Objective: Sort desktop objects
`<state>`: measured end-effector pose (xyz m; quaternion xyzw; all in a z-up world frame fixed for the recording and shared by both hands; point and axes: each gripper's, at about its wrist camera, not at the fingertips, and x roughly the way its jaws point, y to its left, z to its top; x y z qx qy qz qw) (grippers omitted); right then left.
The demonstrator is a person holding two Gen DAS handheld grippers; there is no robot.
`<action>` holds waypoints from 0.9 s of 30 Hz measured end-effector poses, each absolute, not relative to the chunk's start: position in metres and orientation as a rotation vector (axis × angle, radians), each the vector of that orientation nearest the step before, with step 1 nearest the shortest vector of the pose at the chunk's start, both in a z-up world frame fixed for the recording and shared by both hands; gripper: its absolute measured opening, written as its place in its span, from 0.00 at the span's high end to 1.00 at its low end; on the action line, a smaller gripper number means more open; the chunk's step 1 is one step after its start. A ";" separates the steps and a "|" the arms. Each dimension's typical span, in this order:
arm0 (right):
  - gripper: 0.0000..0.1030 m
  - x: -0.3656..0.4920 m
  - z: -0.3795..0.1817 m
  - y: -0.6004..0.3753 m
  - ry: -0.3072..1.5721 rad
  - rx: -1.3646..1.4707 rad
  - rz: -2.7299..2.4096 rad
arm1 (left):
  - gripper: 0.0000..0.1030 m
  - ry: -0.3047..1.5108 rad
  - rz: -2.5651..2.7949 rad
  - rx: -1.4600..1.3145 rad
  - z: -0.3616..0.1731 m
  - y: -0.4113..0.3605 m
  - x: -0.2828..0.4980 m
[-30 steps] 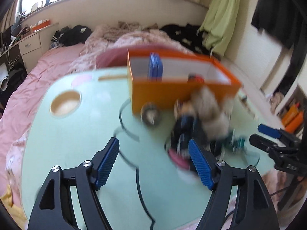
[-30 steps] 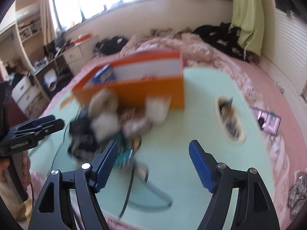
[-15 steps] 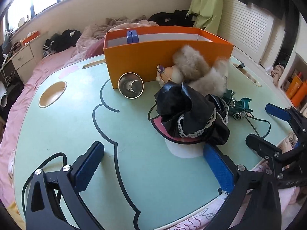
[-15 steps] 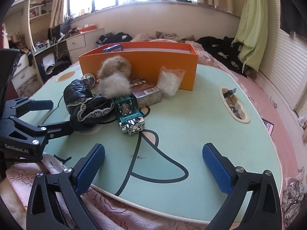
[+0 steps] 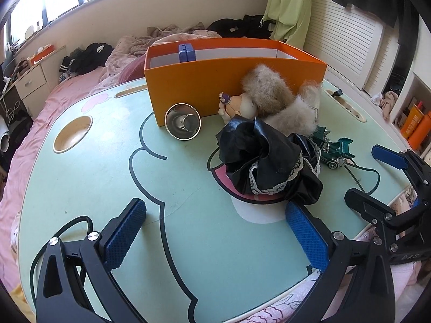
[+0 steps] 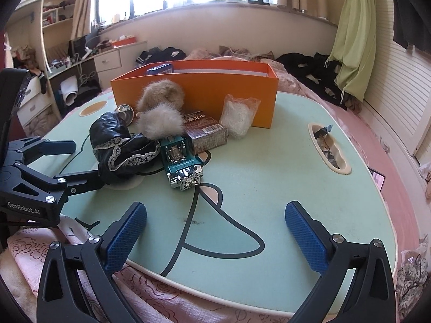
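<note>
An orange box (image 5: 234, 80) (image 6: 196, 91) stands at the back of a mint-green table (image 5: 113, 177) (image 6: 269, 177), with a blue item (image 5: 186, 53) inside. In front lie a doll in a black dress (image 5: 269, 161) (image 6: 121, 148) with fluffy beige hair (image 5: 272, 94) (image 6: 161, 118), a steel cup (image 5: 183, 125) on its side, a teal toy car (image 6: 180, 161) (image 5: 334, 150), a brown card box (image 6: 206, 133) and a clear bag of white stuff (image 6: 238, 118). My left gripper (image 5: 215, 231) and right gripper (image 6: 215, 228) hang wide open over the table's near edge, holding nothing.
The table sits on a pink bed (image 5: 24, 134) with clothes piled behind. A round cup hole (image 5: 72, 134) and a slot with small bits (image 6: 327, 148) are sunk into the top. A desk with drawers (image 6: 107, 59) stands at the left, orange bottles (image 5: 414, 123) at the right.
Both grippers opened wider and dropped toward the near edge of the table. The views went from blurred to sharp and still over the last half second.
</note>
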<state>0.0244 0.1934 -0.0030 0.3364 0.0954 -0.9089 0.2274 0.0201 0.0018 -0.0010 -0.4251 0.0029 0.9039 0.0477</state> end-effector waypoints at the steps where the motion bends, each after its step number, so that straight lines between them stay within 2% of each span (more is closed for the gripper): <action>1: 0.00 0.024 -0.003 0.194 0.259 0.916 -2.502 | 0.00 0.009 2.757 -1.296 -0.001 0.002 0.020; 4: 0.06 0.021 0.000 0.196 0.249 0.904 -2.496 | 0.00 0.007 2.756 -1.296 -0.001 0.001 0.020; 6: 0.35 0.017 0.004 0.198 0.219 0.895 -2.469 | 0.00 0.005 2.757 -1.295 -0.001 0.002 0.020; 7: 0.39 0.016 0.009 0.199 0.184 0.878 -2.456 | 0.00 0.005 2.757 -1.295 -0.001 0.002 0.020; 12: 0.39 0.003 0.026 0.188 0.183 0.850 -2.474 | 0.00 0.005 2.757 -1.294 -0.001 0.003 0.020; 19: 0.41 -0.019 0.010 0.153 0.311 1.038 -2.383 | 0.00 0.006 2.757 -1.294 -0.001 0.003 0.020; 20: 0.44 -0.017 0.009 0.154 0.330 1.023 -2.393 | 0.00 0.007 2.757 -1.295 -0.001 0.003 0.020; 22: 0.66 -0.010 0.010 0.152 0.336 1.001 -2.347 | 0.00 0.004 2.758 -1.293 -0.001 0.002 0.020; 24: 0.71 -0.004 0.009 0.155 0.335 0.988 -2.341 | 0.00 0.004 2.757 -1.292 0.000 0.001 0.021; 27: 0.72 0.004 0.006 0.167 0.290 0.947 -2.348 | 0.00 0.004 2.758 -1.292 0.000 0.001 0.021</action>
